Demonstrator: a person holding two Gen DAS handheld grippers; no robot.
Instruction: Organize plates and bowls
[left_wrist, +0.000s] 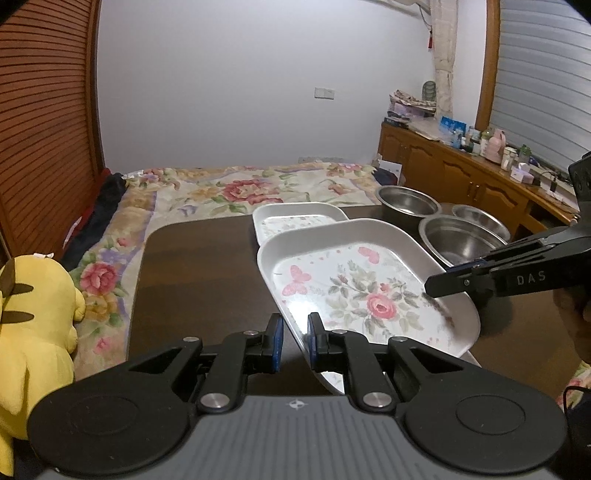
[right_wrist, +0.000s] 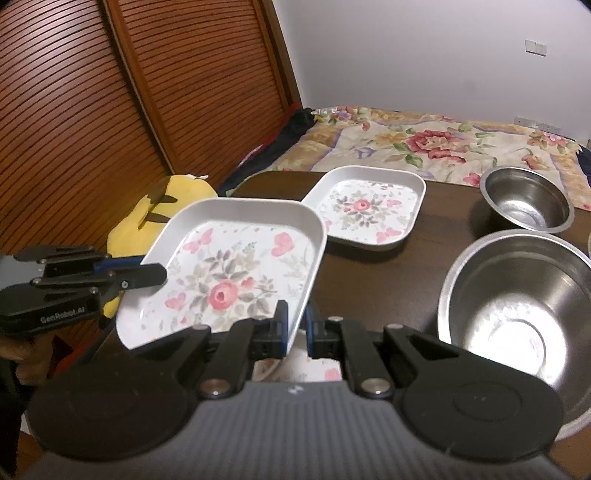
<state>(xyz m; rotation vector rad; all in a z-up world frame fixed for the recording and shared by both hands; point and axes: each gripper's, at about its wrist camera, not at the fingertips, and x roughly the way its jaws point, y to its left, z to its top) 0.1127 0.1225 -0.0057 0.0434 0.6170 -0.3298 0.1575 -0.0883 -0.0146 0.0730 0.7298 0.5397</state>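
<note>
A square white plate with a rose pattern (left_wrist: 354, 295) (right_wrist: 229, 280) is held tilted above the dark table. My left gripper (left_wrist: 295, 332) (right_wrist: 147, 271) is shut on its left rim. My right gripper (right_wrist: 297, 325) (left_wrist: 443, 280) is shut on its opposite rim. A second floral plate (left_wrist: 291, 221) (right_wrist: 369, 210) lies flat on the table behind it. A third floral plate (right_wrist: 295, 369) lies under the held one, mostly hidden. Three steel bowls (left_wrist: 406, 201) (left_wrist: 461, 240) (left_wrist: 480, 218) stand at the right; two show in the right wrist view (right_wrist: 526, 201) (right_wrist: 517, 306).
The dark brown table (left_wrist: 199, 280) (right_wrist: 369, 280) stands against a bed with a floral cover (left_wrist: 240, 188). A yellow plush toy (left_wrist: 33, 325) (right_wrist: 162, 214) lies left of the table. A wooden slatted wardrobe (right_wrist: 110, 110) stands at left, a cluttered wooden cabinet (left_wrist: 461, 170) at right.
</note>
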